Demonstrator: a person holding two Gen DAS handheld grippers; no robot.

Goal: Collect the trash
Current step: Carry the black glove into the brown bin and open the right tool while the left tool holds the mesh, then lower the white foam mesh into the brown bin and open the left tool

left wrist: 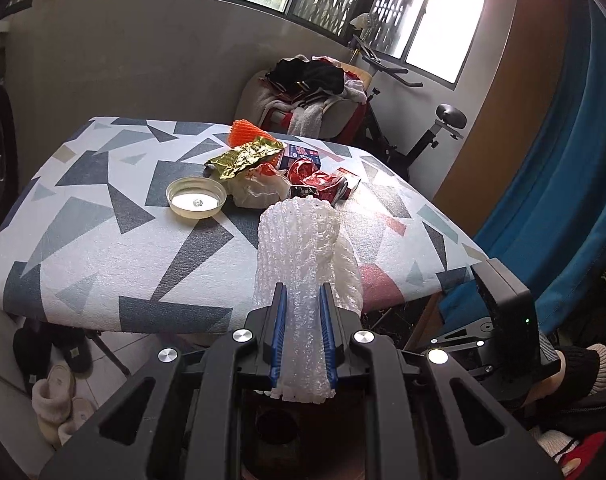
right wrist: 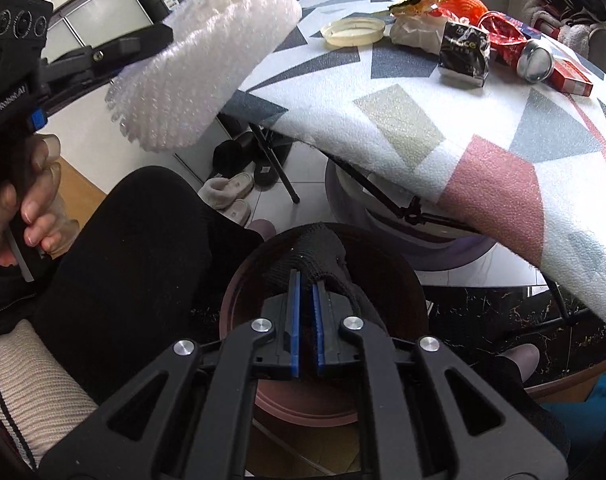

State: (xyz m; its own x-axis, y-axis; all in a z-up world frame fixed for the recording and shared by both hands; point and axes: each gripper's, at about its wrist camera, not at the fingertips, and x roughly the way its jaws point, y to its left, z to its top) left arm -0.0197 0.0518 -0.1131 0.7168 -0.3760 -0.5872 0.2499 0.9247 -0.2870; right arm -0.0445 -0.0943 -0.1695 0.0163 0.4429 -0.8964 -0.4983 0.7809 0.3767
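Right gripper (right wrist: 306,280) hangs over the brown bin (right wrist: 239,292), jaws nearly shut with a dark foam net (right wrist: 319,252) at the tips; grip uncertain. Left gripper (left wrist: 301,294) clamps a white foam net (left wrist: 303,240) near the table (left wrist: 103,248). Judged step: drop-off; next, release dark net, then the white, before the far wrapper pile (left wrist: 279,172).

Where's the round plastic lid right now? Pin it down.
The round plastic lid lies open side up on the patterned table, left of the trash pile in the left wrist view, beside the crumpled white wrapper and just below the gold foil wrapper.
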